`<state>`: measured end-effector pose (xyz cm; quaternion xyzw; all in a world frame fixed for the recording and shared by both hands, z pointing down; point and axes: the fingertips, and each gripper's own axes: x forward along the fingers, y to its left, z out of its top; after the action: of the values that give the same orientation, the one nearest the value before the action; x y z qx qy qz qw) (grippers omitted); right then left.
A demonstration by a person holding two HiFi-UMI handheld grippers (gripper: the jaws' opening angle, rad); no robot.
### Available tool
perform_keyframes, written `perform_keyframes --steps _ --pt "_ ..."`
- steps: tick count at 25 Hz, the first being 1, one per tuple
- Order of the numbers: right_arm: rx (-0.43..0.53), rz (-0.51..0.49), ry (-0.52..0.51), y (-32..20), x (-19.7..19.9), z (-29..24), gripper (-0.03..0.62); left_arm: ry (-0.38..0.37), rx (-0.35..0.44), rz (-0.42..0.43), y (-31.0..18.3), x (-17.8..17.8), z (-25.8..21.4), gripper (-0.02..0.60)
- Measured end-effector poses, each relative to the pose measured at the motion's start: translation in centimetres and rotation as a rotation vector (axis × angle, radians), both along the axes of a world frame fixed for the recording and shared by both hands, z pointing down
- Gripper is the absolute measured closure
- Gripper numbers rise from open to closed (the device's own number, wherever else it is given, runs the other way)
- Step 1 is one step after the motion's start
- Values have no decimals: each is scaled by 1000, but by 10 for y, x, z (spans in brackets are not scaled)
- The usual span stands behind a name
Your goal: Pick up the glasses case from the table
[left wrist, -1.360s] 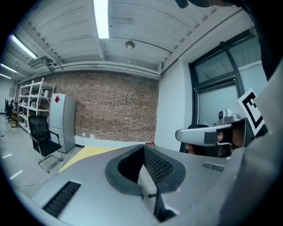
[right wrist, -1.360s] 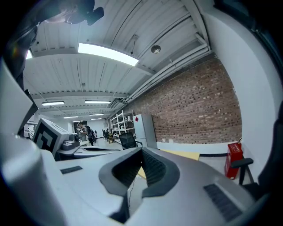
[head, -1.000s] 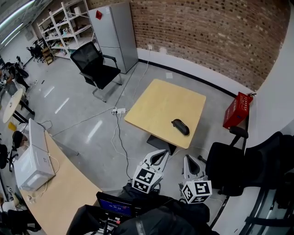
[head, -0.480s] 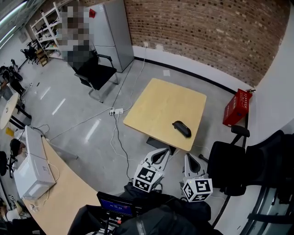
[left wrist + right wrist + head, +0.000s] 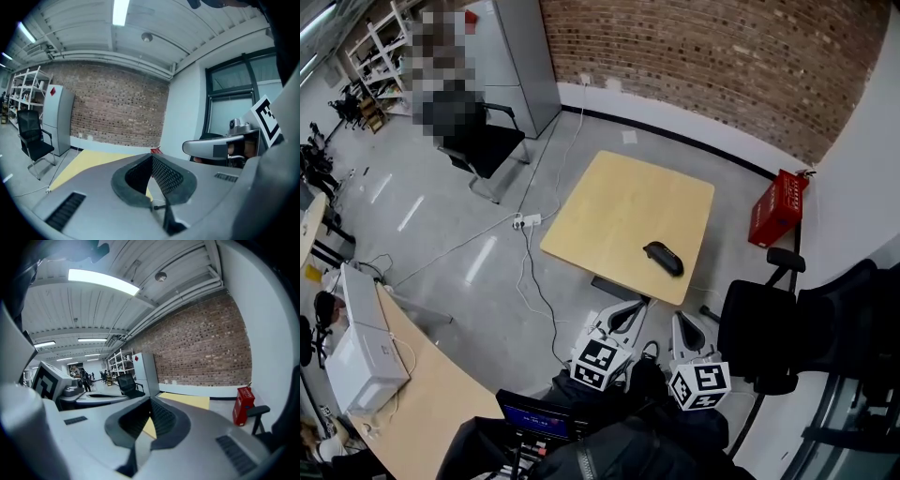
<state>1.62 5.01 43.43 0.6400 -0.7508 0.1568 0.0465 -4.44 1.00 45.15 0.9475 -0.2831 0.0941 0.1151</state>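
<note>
Change over the last second: in the head view the table [image 5: 619,202] now sits a little higher and further left in the frame. The black chair [image 5: 473,141] at upper left has drifted toward that corner. I read this as the person and both tools edging forward, not as anything being disturbed.
Glasses case [image 5: 663,258]: dark, lying flat on the table close to its lower right edge, right of centre in the head view. It is on the same spot of the tabletop as before and untouched.
Left gripper [image 5: 625,314]: bottom centre of the head view, pads pressed together with nothing between them. Its own view shows only yellow tabletop beyond the tips.
Right gripper [image 5: 683,326]: just right of the left one, jaws closed flat and empty.
Gap to target: both tools are short of the table's near edge and well apart from the case, with bare floor between.
Stage: approach only, with 0 of the grasp done.
Meaning for the task: the advance is slight. I judge that more approach is needed, and that 1 tool must open its jaws before it can close on the case. The right one lies on the nearer side.
Risk: the case sits near the table edge, so a clumsy nudge could push it off. The office chair [image 5: 759,328] at lower right stands close to the right tool's path.
</note>
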Motion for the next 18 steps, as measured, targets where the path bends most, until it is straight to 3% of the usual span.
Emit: perform_keyframes --steps 10,18 --pt "22 -91 -4 -64 19 -3 591 -28 21 -72 -59 19 -5 581" --pt "26 -98 -13 -120 74 -4 591 -46 40 -84 -116 66 -11 581"
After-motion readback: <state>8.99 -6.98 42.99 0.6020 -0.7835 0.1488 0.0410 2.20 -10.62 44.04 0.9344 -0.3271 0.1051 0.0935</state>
